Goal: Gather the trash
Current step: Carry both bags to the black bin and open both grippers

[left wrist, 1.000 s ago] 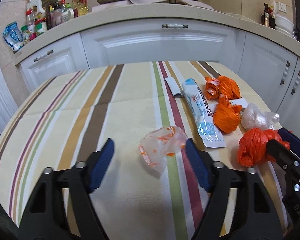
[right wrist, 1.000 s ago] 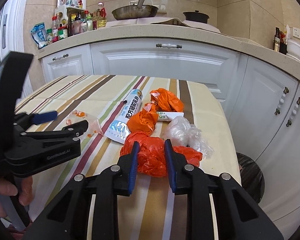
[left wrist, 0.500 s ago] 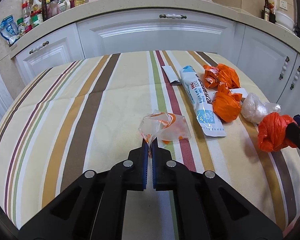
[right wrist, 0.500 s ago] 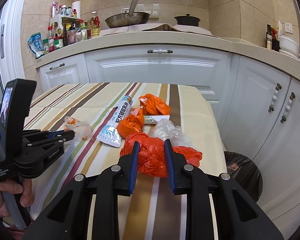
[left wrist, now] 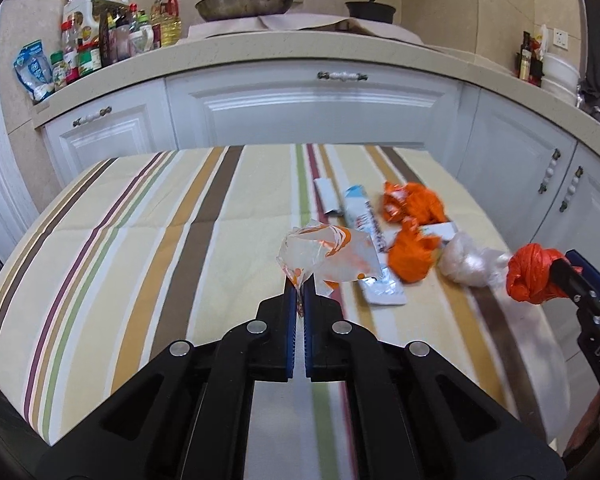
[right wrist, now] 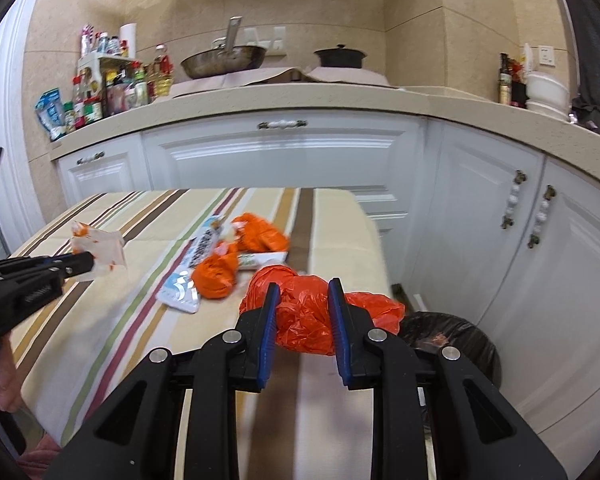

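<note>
A: In the left wrist view, what has the left tool got?

B: Its blue pads are pressed almost together on a corner of the clear wrapper with orange print, which hangs lifted above the striped bench. At the right edge the right tool carries a knotted orange bag.

A: And on the bench?

B: A white-and-blue packet, two crumpled orange bags, and a clear plastic wad, lying close together on the right side.

A: The right wrist view?

B: The right tool is clamped partway closed around the orange bag, held off the bench's right edge. A black-lined bin stands on the floor just beyond. The left tool shows at left, gripping the wrapper.
</note>
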{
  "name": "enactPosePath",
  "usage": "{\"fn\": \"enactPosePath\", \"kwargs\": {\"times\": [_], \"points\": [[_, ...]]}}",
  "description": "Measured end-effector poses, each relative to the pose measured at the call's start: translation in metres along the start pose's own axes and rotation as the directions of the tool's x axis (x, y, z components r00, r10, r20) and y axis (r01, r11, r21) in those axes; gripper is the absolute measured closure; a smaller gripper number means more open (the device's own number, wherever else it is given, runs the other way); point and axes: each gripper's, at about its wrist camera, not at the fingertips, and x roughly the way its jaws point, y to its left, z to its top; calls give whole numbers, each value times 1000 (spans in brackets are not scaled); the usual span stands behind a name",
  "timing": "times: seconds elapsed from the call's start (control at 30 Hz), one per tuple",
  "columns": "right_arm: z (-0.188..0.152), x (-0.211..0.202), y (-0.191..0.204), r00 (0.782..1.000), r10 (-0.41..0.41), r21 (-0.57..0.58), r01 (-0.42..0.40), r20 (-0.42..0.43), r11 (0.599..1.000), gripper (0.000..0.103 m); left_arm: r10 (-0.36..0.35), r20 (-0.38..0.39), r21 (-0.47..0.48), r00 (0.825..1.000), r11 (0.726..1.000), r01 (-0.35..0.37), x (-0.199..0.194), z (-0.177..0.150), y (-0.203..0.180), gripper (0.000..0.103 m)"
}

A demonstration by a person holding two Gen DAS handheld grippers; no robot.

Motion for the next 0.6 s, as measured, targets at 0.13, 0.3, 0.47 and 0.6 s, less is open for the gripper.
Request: {"fn": "enactPosePath", "kwargs": {"times": [0.13, 0.3, 0.47, 0.6], "points": [[1, -4, -23, 999, -53, 29, 52, 13, 998, 77, -42, 32, 31, 999, 999, 41, -8, 10, -25, 100], [1, -11, -58, 991, -130, 68, 128, 26, 989, 78, -122, 48, 93, 991, 989, 117, -9, 22, -73, 100], [0, -11, -98, 979, -202, 109, 197, 38, 974, 78, -184, 38, 153, 982, 972, 176, -1, 27, -125, 100], [-3, -8, -134, 968, -249, 142, 242, 32, 960, 78, -220, 28, 197, 975, 957, 210, 8, 30, -171, 100]]}}
